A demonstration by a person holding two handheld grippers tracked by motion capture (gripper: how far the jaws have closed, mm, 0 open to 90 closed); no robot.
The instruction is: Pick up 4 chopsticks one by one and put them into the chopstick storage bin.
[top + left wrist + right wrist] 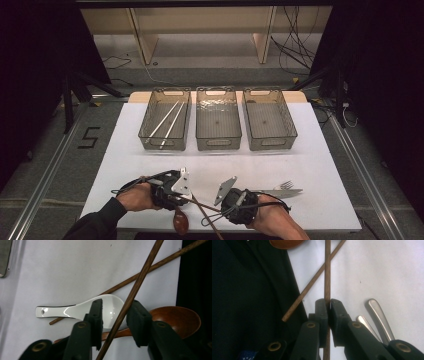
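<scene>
Near edge of the white table, seen from the person's side. The right gripper is clenched on a dark wooden chopstick; in the right gripper view its two black pads press the stick from either side, and the stick runs straight on past them. The same held chopstick passes between the jaws of the left gripper, which stand partly apart: the stick lies close against the right-hand pad, the other pad is clear of it, so this gripper grasps nothing. A second wooden chopstick lies on the table, crossing under the first. Beneath the left gripper lie a white ceramic spoon and a brown wooden spoon, bowl to the right in that view. In the high view both hands sit at the near edge, left gripper beside right gripper, with a metal fork just right of them. Three clear bins stand in a row at the far side; the left bin holds two pale chopsticks.
</scene>
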